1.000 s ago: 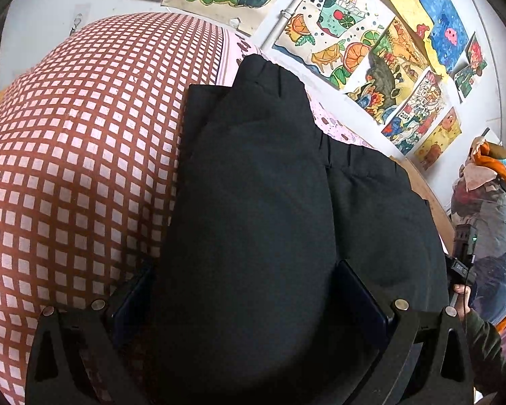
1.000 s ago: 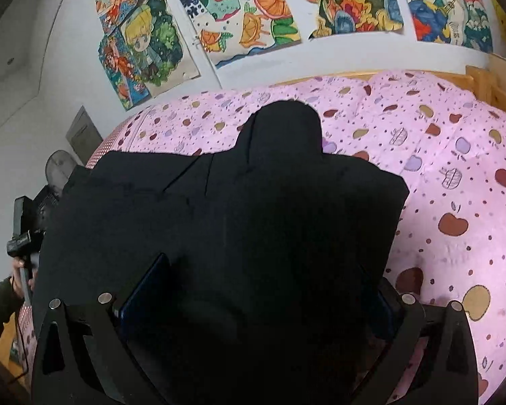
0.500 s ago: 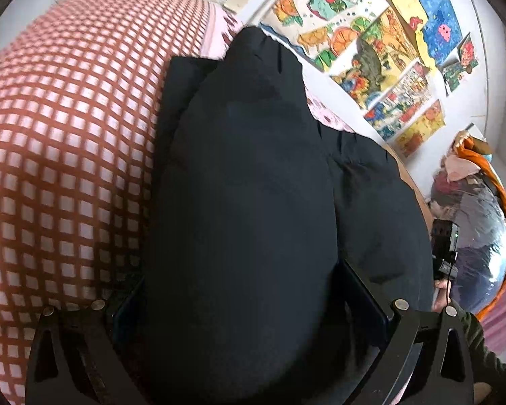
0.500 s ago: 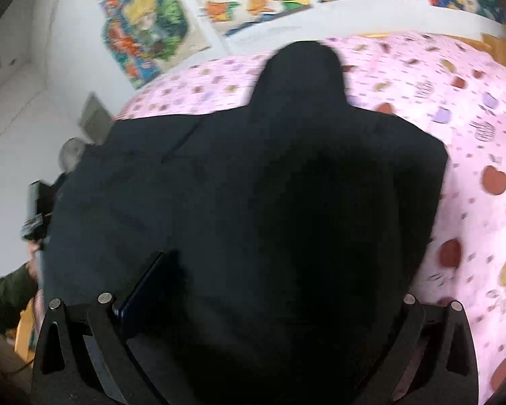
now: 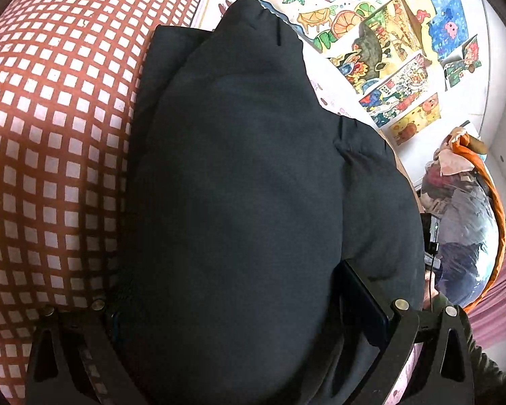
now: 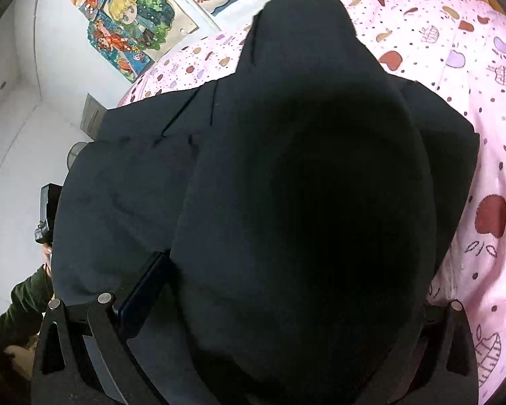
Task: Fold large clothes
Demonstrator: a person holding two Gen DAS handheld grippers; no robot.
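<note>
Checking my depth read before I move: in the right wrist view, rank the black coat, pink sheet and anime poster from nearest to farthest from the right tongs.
1. Black coat, between the tongs.
2. Pink sheet, right, under the coat.
3. Anime poster, upper left, on the wall.

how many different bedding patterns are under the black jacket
2: a red and white checked cover left of the black jacket, and a pink apple-print sheet on its right. More may be hidden beneath the jacket.
</note>
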